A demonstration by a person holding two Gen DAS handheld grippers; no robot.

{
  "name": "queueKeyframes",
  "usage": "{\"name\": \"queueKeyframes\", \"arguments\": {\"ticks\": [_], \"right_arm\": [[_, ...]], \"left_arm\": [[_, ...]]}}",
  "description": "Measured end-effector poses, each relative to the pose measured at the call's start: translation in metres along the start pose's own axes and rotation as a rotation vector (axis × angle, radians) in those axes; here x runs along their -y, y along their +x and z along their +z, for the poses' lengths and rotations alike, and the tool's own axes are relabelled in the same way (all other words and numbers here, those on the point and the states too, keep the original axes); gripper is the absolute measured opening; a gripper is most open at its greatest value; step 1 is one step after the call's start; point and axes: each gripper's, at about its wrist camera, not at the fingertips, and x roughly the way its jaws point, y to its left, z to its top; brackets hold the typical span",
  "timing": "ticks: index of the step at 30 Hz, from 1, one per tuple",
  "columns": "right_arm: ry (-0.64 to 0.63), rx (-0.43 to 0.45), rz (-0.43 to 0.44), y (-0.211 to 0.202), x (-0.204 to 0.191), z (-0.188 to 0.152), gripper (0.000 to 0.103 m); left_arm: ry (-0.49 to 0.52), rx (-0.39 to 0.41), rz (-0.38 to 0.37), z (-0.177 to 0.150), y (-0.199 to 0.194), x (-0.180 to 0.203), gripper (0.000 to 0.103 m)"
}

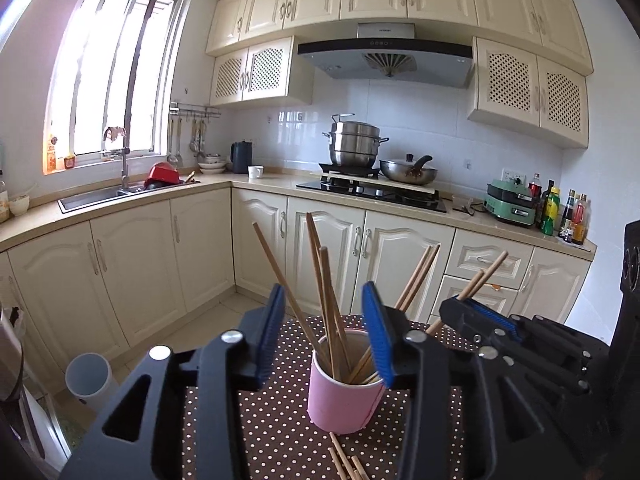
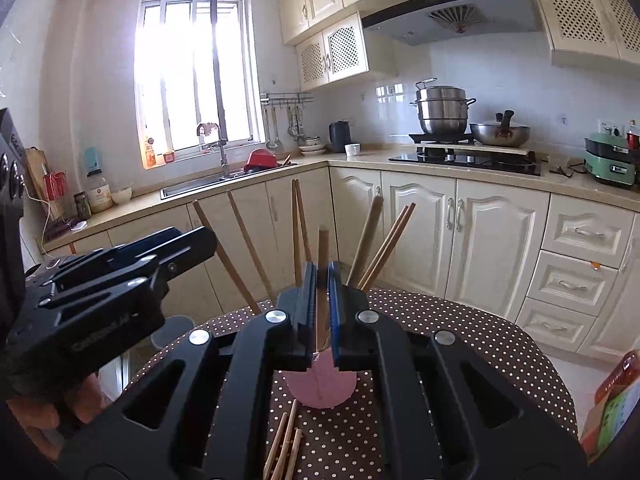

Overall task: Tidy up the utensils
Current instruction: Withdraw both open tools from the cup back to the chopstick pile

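A small round surface (image 1: 280, 420) covered in a brown cloth with white dots stands in a cream-coloured kitchen. On it sits a pink cup (image 1: 340, 396), upright, with several wooden chopsticks (image 1: 326, 300) standing in it and fanning outward at different angles. A few more loose chopsticks (image 2: 286, 444) lie flat on the cloth just in front of the cup, on the near side.

The left gripper (image 1: 328, 336) hovers just above and in front of the cup with its blue-padded jaws spread apart; chopsticks in the cup show through the gap, and the pads press on nothing.

The right gripper (image 2: 322, 312) is beside it, to the right, and is clenched on a single chopstick (image 2: 323, 248), whose upper end rises between the narrow jaws above the cup.

Behind, a worktop runs along the wall with a sink under a bright window, a steel pot and a wok on the stove.
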Motion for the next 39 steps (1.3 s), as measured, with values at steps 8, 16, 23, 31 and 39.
{"name": "queueKeyframes", "arguments": {"ticks": [8,16,23,31,39], "right_arm": [[0.001,0.023,-0.006,-0.024,-0.004,0.002,0.007],[0.018,0.070,-0.012,-0.056,-0.004,-0.001,0.055],[0.017,0.076,-0.022,-0.076,-0.002,-0.008,0.059],[0.027,0.037,-0.048,-0.086,0.007,-0.030,0.063],[0.047,-0.083,-0.061,-0.073,0.023,-0.069,0.064]], "left_arm": [[0.049,0.088,0.062,0.004,-0.042,0.013,0.072],[0.075,0.154,0.090,0.004,-0.086,0.023,0.079],[0.073,0.145,0.097,-0.012,-0.109,0.024,0.079],[0.044,0.009,0.088,-0.041,-0.097,0.007,0.079],[0.027,-0.278,0.034,-0.088,-0.044,-0.004,0.079]]}}
